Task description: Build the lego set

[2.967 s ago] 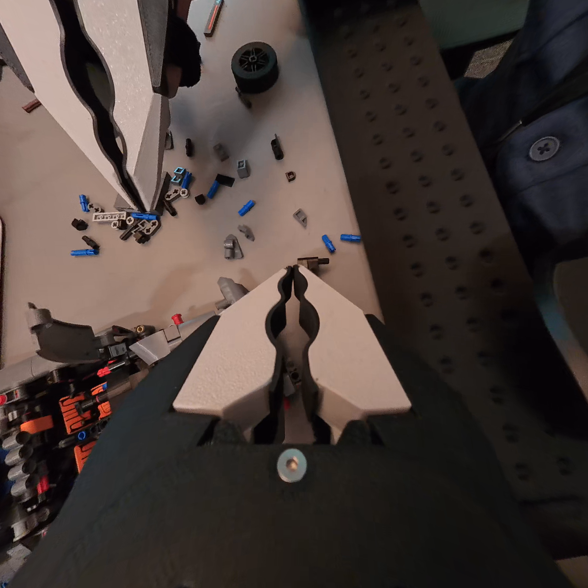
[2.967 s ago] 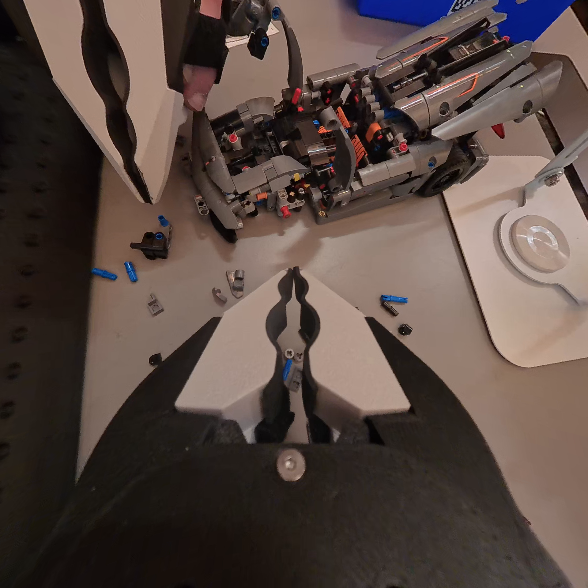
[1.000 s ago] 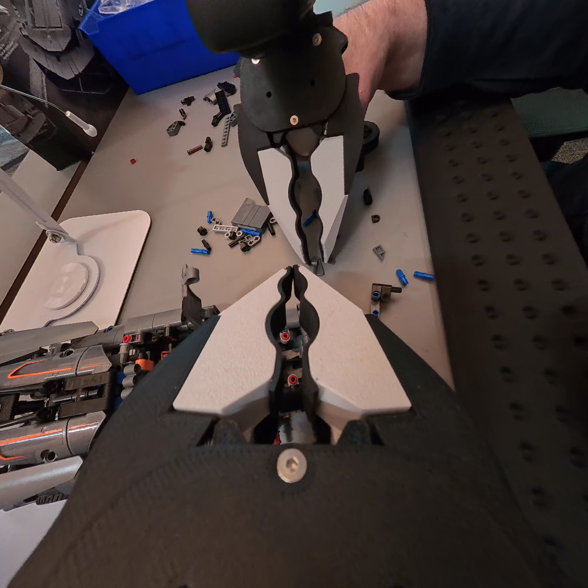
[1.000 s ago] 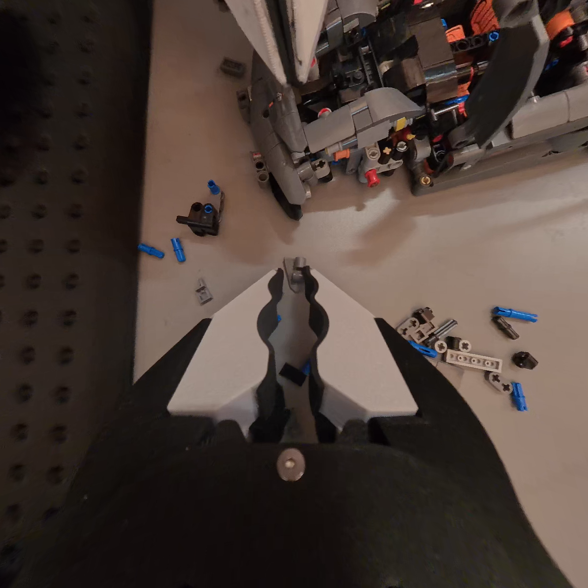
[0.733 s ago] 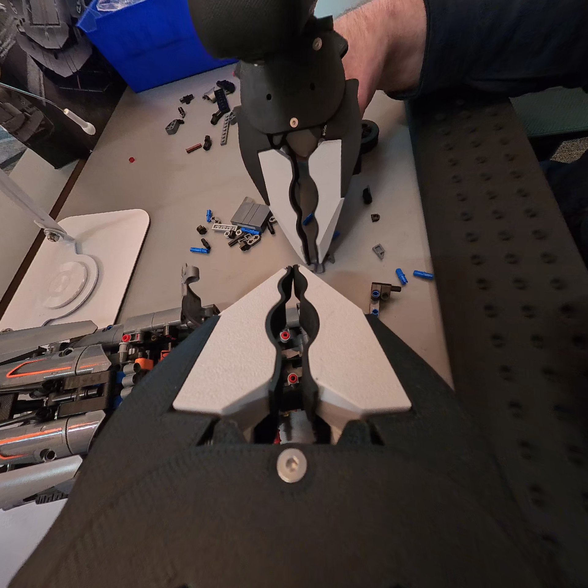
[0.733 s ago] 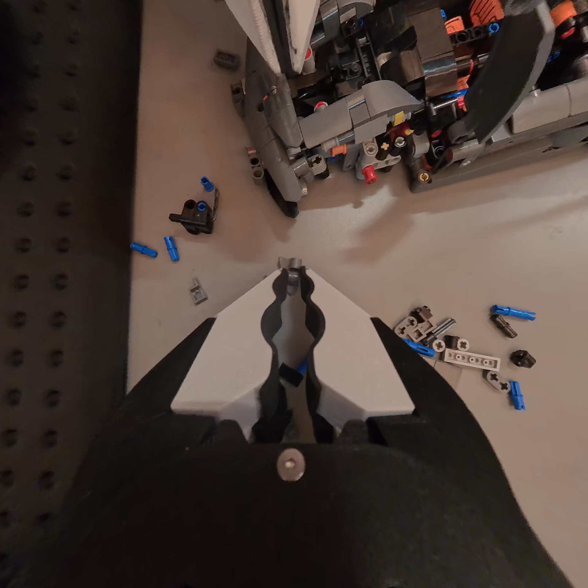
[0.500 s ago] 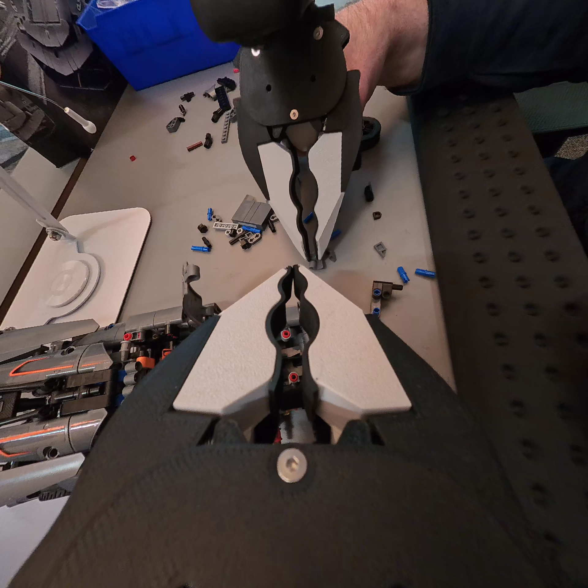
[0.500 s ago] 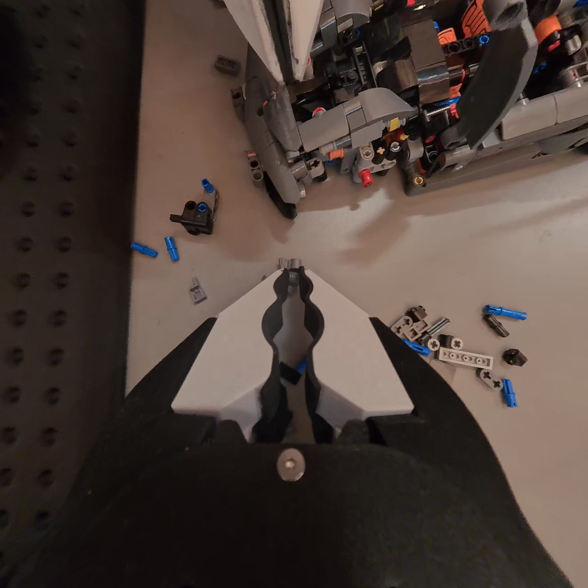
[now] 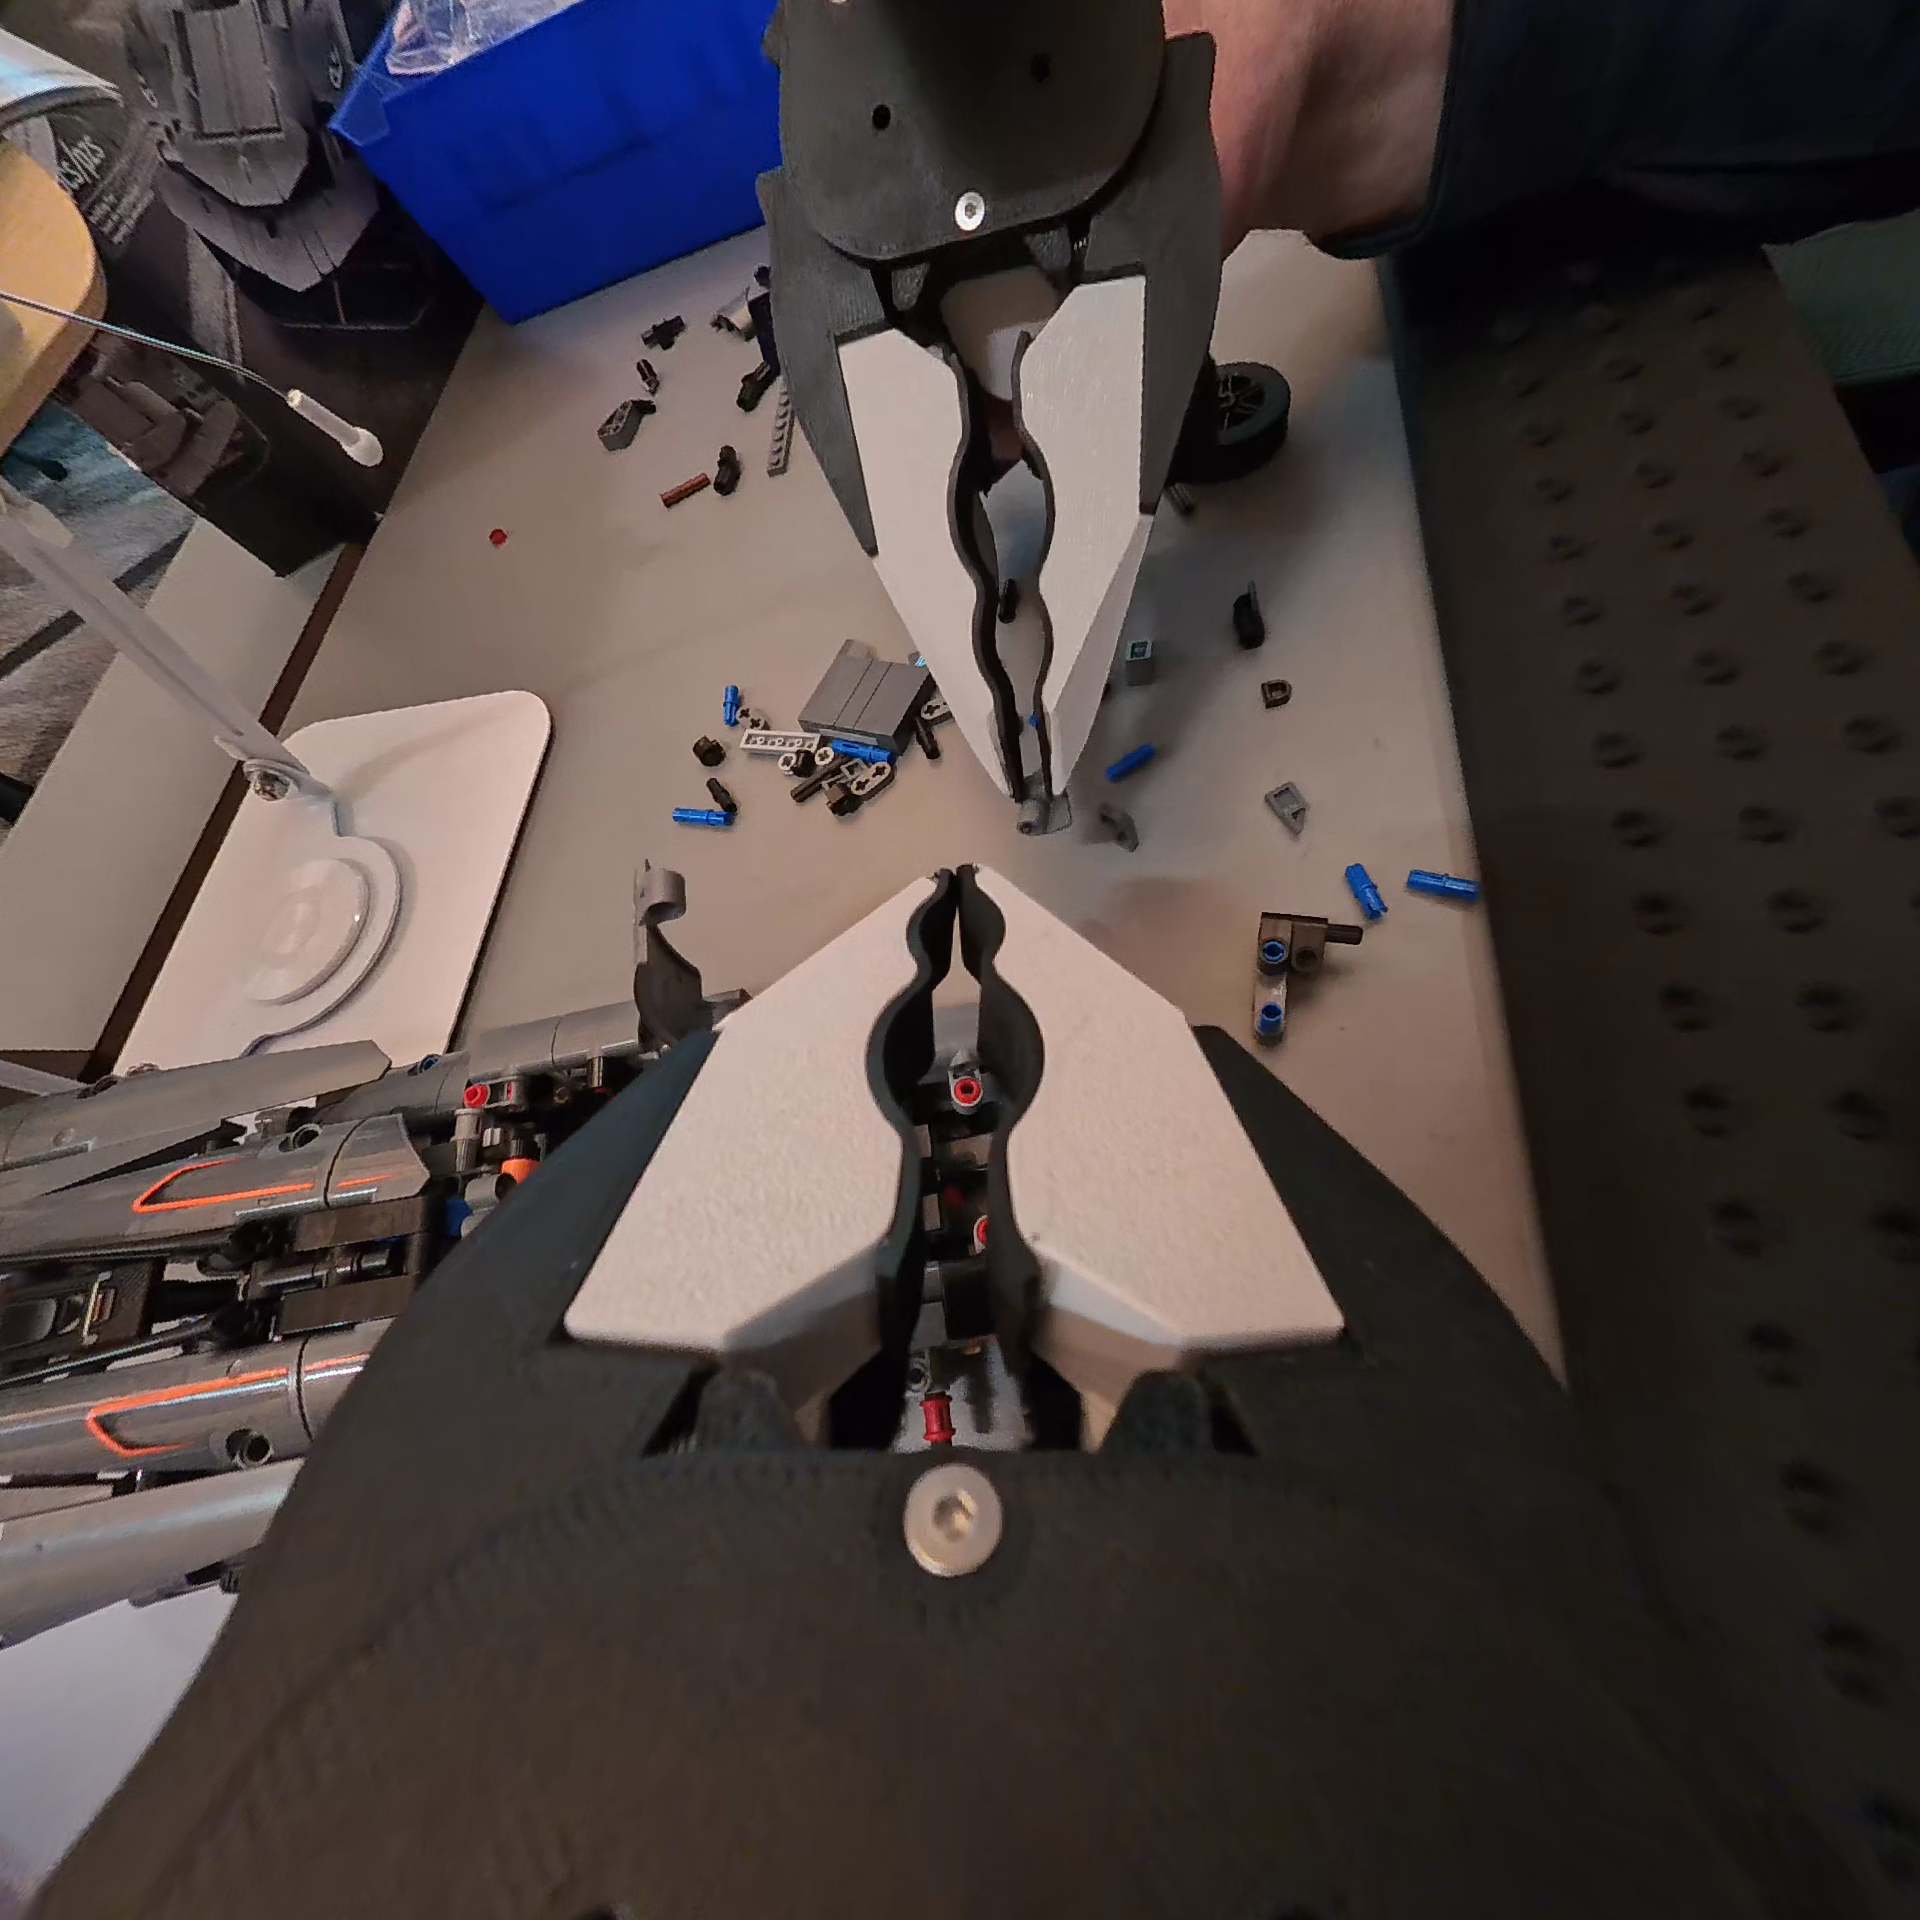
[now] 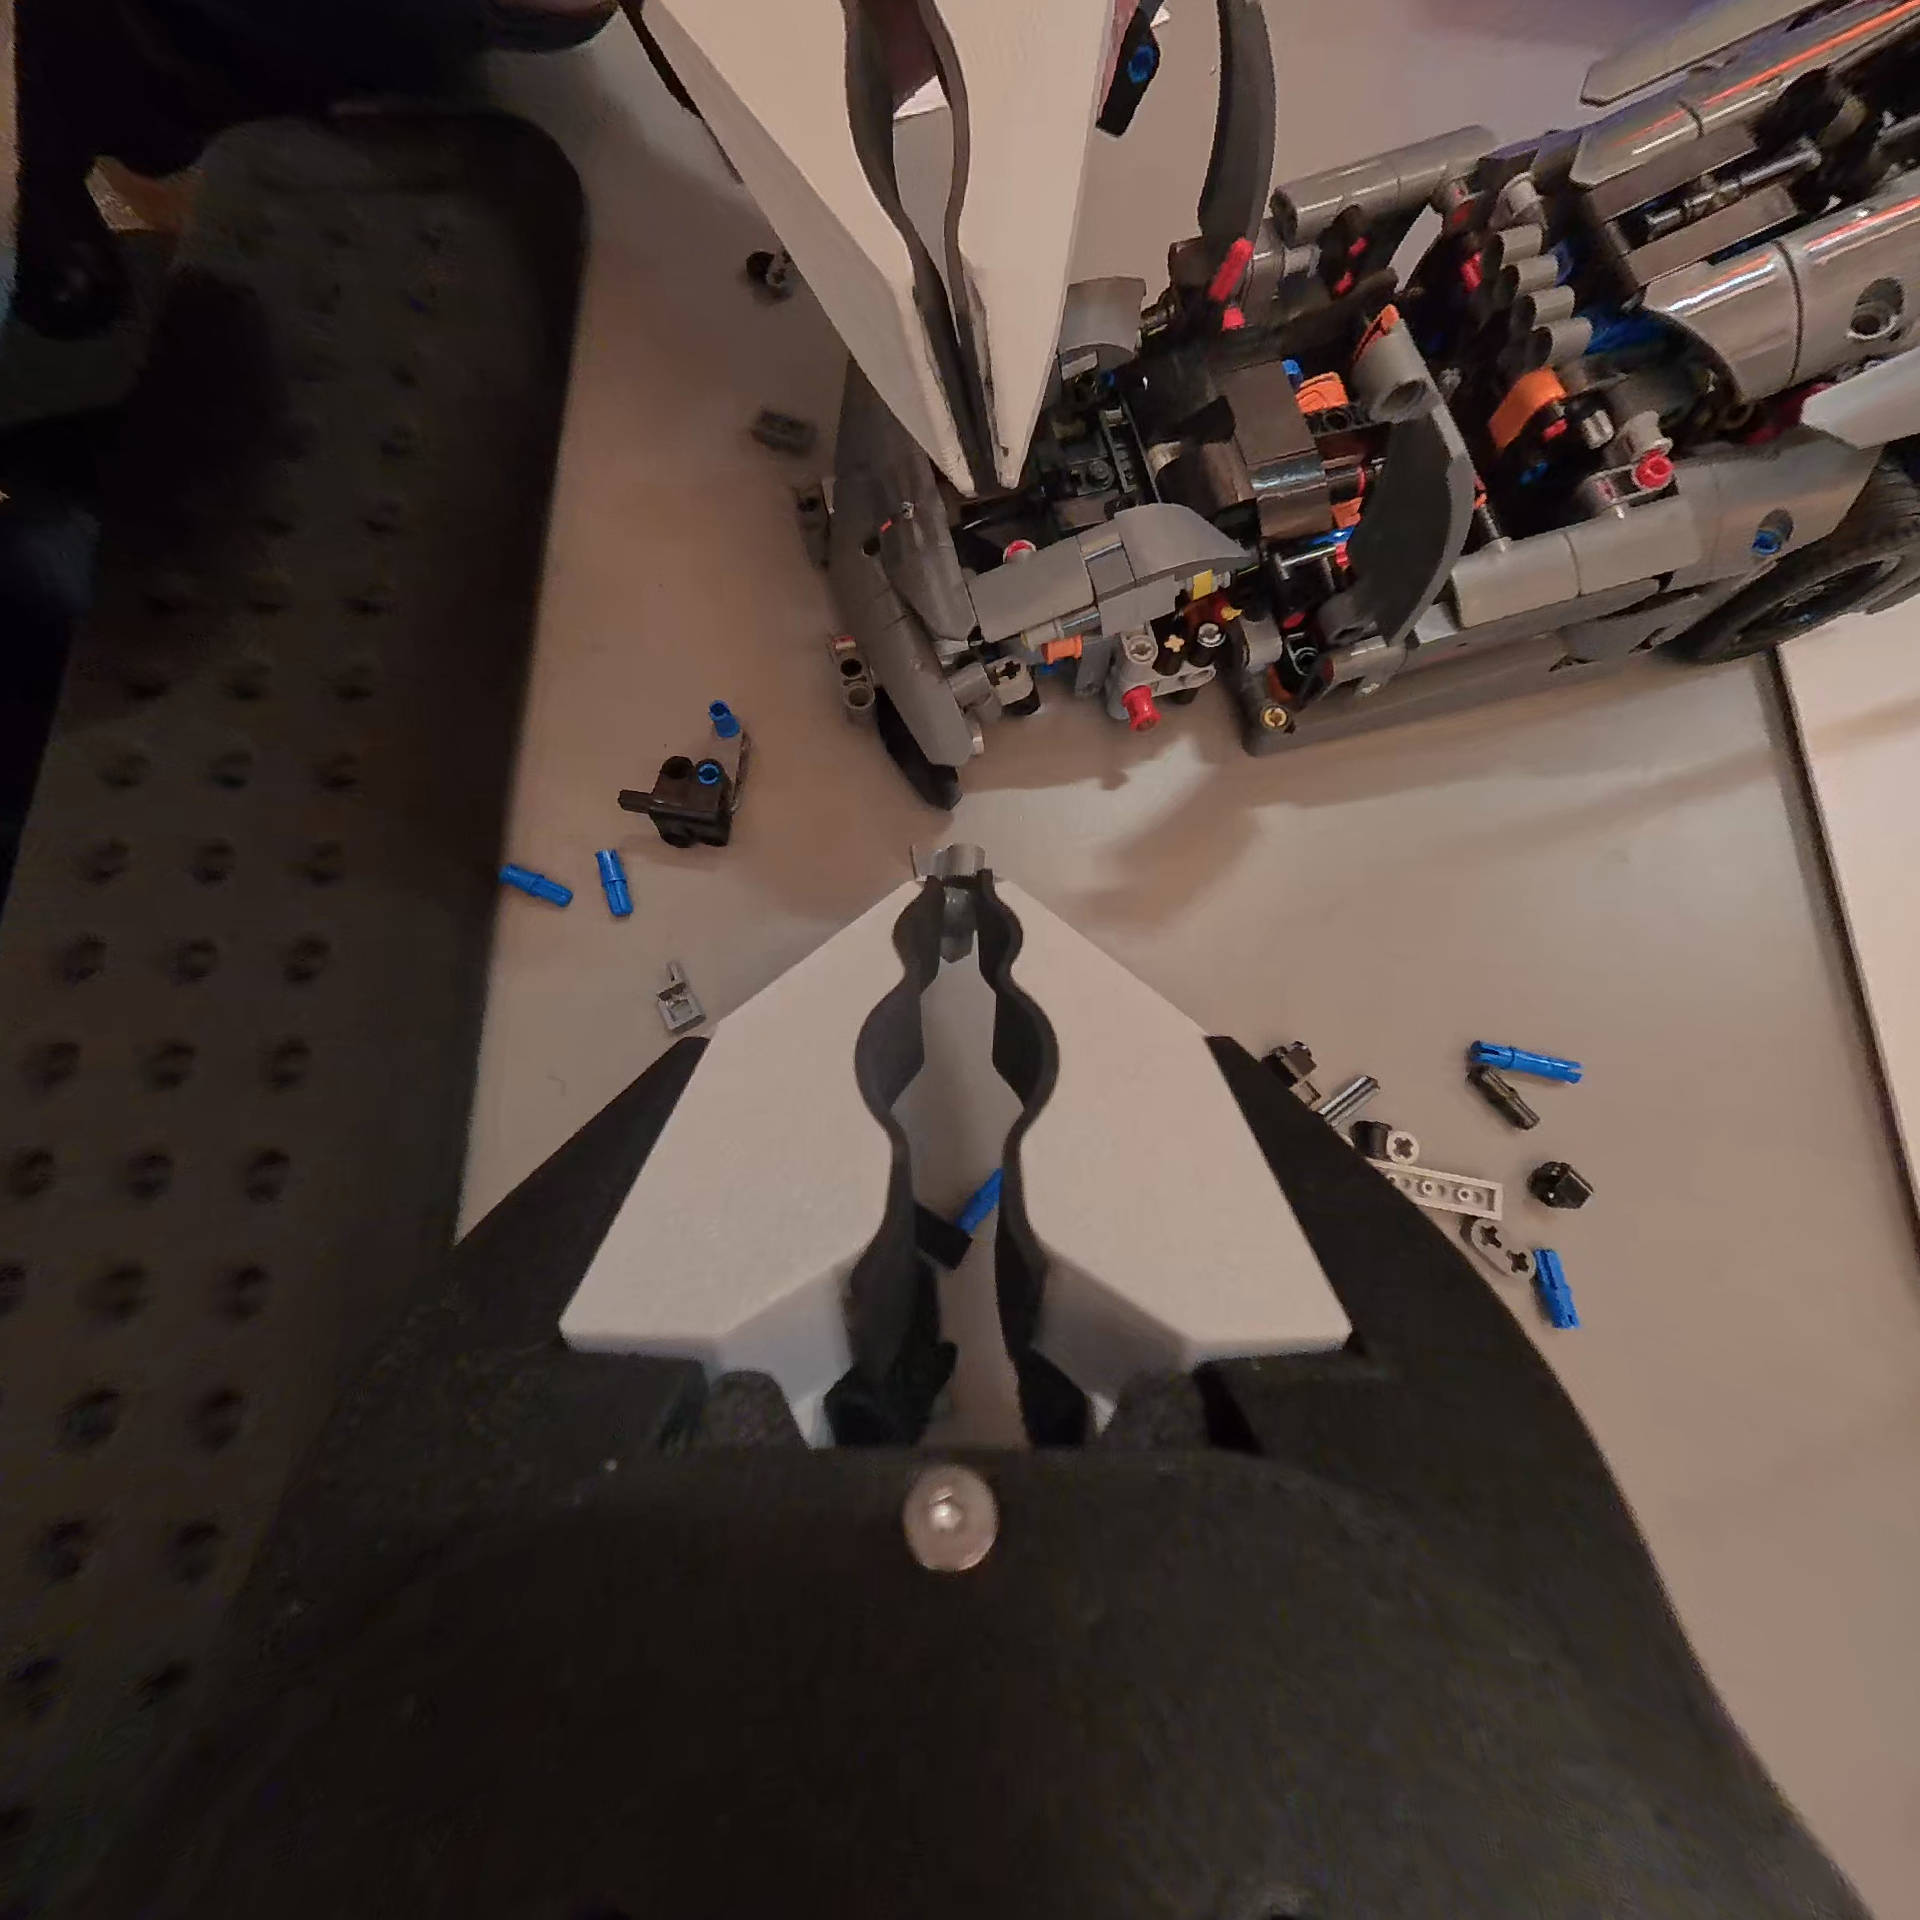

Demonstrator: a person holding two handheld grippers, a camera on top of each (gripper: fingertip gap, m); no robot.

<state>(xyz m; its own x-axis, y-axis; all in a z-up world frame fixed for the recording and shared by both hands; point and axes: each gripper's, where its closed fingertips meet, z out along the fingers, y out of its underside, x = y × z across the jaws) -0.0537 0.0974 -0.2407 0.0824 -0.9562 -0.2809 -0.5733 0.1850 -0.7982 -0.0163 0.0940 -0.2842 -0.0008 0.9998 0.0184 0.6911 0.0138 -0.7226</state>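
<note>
while the left hand-held gripper [image 9: 958, 875] stays shut, the right hand-held gripper [image 10: 954, 883] pinches a small grey piece [image 10: 951, 864].

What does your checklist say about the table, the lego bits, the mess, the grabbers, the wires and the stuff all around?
Surface: pale table, dark perforated mat along one edge.
Job's things: part-built grey lego car; small grey piece.
Clutter: blue pins, black connectors, loose wheel scattered.
Grippers: right gripper shut on the small grey piece; left gripper shut, empty, above the car.
Cables: thin wire at the far left.
Surroundings: blue bin, white stand base.
</note>
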